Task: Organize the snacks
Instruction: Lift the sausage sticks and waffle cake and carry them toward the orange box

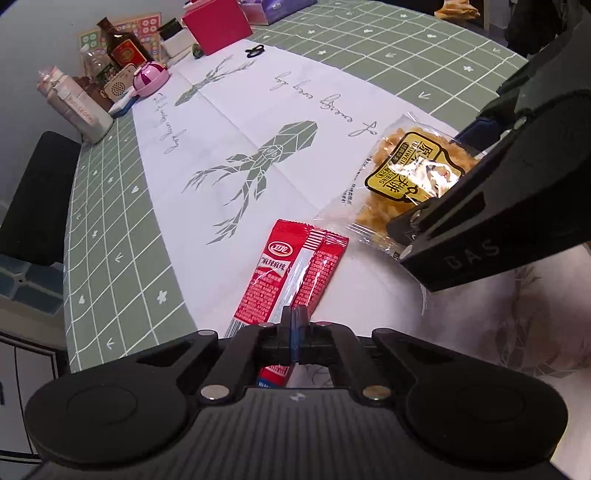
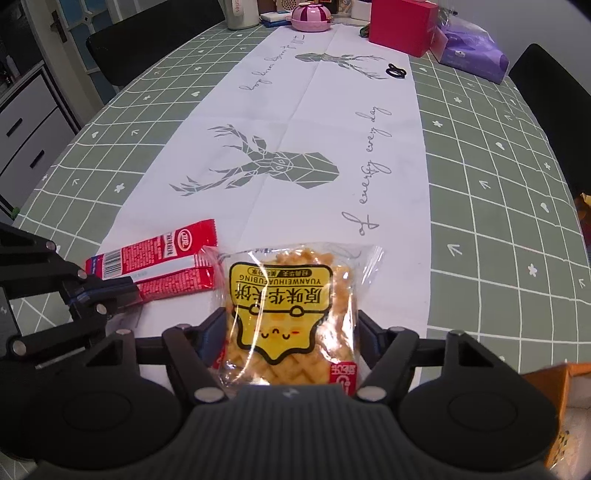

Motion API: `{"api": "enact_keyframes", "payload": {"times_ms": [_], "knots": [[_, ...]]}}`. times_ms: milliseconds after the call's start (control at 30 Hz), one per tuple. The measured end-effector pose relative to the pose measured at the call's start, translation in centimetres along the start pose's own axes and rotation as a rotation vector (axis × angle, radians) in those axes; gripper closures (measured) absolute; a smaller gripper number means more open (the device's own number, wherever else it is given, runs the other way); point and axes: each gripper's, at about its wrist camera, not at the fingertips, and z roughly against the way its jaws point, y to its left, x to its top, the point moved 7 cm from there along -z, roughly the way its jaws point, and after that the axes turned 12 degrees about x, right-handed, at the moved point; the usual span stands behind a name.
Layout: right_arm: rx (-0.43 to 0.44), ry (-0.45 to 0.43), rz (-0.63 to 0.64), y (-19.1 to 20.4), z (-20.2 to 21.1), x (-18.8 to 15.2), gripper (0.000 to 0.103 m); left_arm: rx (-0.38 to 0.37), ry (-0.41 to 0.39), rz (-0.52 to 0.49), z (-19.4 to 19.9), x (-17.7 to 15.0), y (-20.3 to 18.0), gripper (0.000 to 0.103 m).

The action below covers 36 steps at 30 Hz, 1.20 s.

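1. pinching the near end of the red spicy-strip packet (image 1: 295, 266), the left gripper (image 1: 294, 325) has its jaws pressed together on the wrapper; the packet runs toward 12 o'clock over the white deer-print runner (image 1: 229, 122).
2. the right gripper (image 2: 291, 325) has a finger on each side of the clear waffle-snack bag (image 2: 288, 306) with the yellow label; the frames do not settle whether the pads press it.
3. seen from the right wrist, the red packet lies at 9 o'clock of the bag, edges touching.
4. the green grid tablecloth (image 2: 498, 155) flanks the runner.
5. a red box (image 2: 402, 26) and a pink round container (image 2: 312, 16) sit far off at 12 o'clock.
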Motion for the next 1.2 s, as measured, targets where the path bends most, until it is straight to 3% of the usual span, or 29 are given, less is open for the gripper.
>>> {"api": "enact_keyframes", "payload": {"times_ms": [233,300,333,367,433,733,867,1200], "knots": [[-0.003,-0.007,0.033,1.2,2.7,-1.5,0.034,-0.004,-0.042,-0.017,2.8,-0.8,0.4,0.103],[-0.005,-0.008,0.036,1.3,3.2,-2.1,0.034,-0.027,-0.066,-0.045,3.3,-1.2,0.1,0.092],[-0.006,-0.008,0.036,1.3,3.3,-2.3,0.034,-0.018,-0.089,-0.06,3.4,-1.3,0.0,0.079],[-0.006,-0.006,0.037,1.2,3.4,-2.5,0.034,0.004,-0.105,-0.069,3.4,-1.3,0.1,0.053],[-0.01,-0.003,0.036,0.8,3.2,-2.9,0.034,0.035,-0.134,-0.071,3.1,-1.4,0.4,0.023],[0.049,0.015,0.028,0.1,1.3,-2.9,0.034,-0.032,-0.065,0.068,-1.5,-0.4,2.4,0.019],[0.102,0.026,0.011,0.1,0.6,-2.3,0.034,-0.072,-0.046,0.065,-3.3,-0.2,2.4,0.019],[0.128,0.052,0.008,-0.3,-1.1,-2.6,0.033,-0.16,-0.036,0.113,-5.5,-0.1,3.0,0.014]]}}
